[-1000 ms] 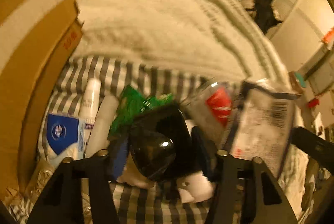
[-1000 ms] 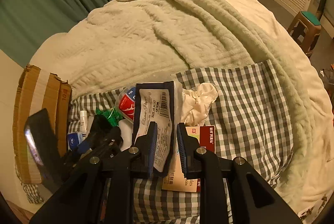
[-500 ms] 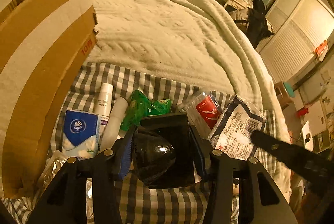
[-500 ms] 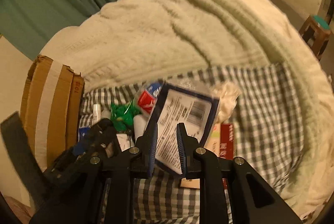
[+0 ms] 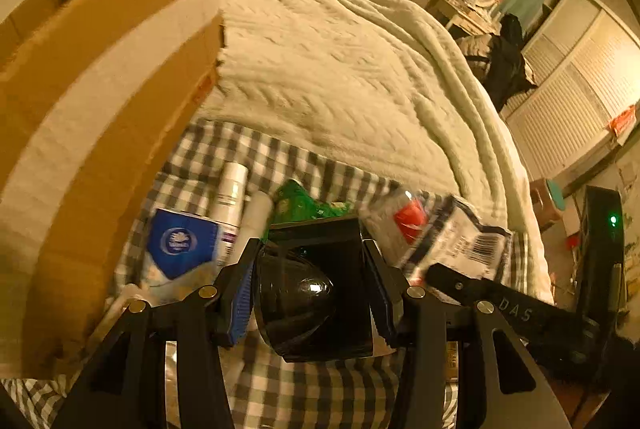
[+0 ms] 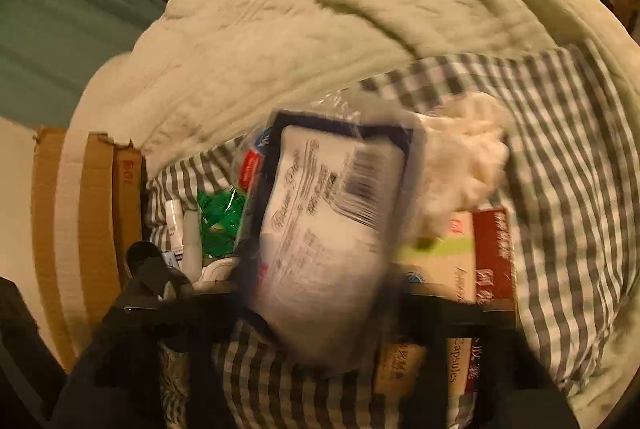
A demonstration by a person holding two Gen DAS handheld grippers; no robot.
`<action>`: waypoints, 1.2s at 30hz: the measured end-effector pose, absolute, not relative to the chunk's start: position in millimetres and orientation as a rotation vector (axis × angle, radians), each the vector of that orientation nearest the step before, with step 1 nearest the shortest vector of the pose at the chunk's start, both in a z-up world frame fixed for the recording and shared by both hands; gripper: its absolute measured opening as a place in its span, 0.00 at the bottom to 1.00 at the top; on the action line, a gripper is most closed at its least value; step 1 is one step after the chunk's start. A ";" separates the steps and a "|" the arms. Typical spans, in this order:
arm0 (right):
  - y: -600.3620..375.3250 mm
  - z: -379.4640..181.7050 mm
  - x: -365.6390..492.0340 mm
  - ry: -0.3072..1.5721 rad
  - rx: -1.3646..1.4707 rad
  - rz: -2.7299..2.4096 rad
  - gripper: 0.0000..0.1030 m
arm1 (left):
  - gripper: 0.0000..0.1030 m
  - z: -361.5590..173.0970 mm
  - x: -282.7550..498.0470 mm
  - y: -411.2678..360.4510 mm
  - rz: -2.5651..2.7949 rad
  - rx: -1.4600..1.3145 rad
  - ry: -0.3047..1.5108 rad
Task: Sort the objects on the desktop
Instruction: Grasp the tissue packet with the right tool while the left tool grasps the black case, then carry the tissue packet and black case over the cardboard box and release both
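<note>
The left tool [image 5: 312, 293] points steeply down over the checked cloth [image 5: 280, 389], its blue pads clamped on a glossy black box [image 5: 320, 285]. The right tool [image 6: 320, 313], also angled down, is blurred; its jaws have just been closing on the white barcode packet [image 6: 328, 229]. Only the left view shows the tissue pack [image 5: 180, 245] left of its tool; only the right view shows the red capsule box [image 6: 492, 253].

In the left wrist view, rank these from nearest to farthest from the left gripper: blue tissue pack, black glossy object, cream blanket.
1. Black glossy object, clamped between the left gripper pads.
2. Blue tissue pack, to its left on the checked cloth.
3. Cream blanket, beyond the cloth.
</note>
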State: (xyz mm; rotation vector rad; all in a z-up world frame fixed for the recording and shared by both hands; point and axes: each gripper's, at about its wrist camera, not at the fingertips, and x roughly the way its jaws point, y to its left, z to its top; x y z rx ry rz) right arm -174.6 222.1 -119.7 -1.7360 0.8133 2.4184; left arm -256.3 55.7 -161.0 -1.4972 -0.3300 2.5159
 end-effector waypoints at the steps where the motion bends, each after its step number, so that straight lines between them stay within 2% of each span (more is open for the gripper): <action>1: 219.8 -116.4 -174.4 0.761 -1.719 2.429 0.21 | 0.49 -159.8 -257.6 51.4 2.517 -1.498 -0.358; 6: 220.2 -98.1 -165.9 0.754 -1.648 2.475 0.11 | 0.49 -146.8 -256.6 38.9 2.548 -1.480 -0.399; 11: 214.8 -63.2 -158.4 0.789 -1.581 2.565 0.11 | 0.49 -109.4 -247.6 28.8 2.574 -1.380 -0.436; 15: 200.3 -30.1 -153.0 0.784 -1.555 2.668 0.11 | 0.49 -66.4 -233.5 15.0 2.665 -1.292 -0.321; 18: 182.1 3.6 -148.7 0.792 -1.508 2.783 0.11 | 0.49 -33.2 -224.4 -4.7 2.734 -1.244 -0.327; 22: 136.3 52.7 -142.2 0.676 -1.453 2.981 0.11 | 0.49 10.6 -212.3 -41.1 2.807 -1.218 -0.445; 24: 119.1 70.0 -137.8 0.636 -1.428 3.051 0.11 | 0.49 18.9 -209.4 -52.4 2.841 -1.170 -0.400; 25: 112.9 76.3 -134.2 0.635 -1.414 3.076 0.11 | 0.49 21.0 -209.6 -62.1 2.878 -1.159 -0.363; 29: 79.6 83.6 -139.5 0.613 -1.387 3.161 0.11 | 0.49 11.0 -215.1 -113.8 2.881 -1.106 -0.467; 32: 50.9 79.4 -166.0 0.568 -1.391 3.190 0.11 | 0.49 -4.1 -226.5 -145.5 2.944 -1.194 -0.524; 36: 12.3 70.8 -204.8 0.538 -1.434 3.237 0.11 | 0.49 -19.9 -250.4 -171.9 2.875 -1.252 -0.719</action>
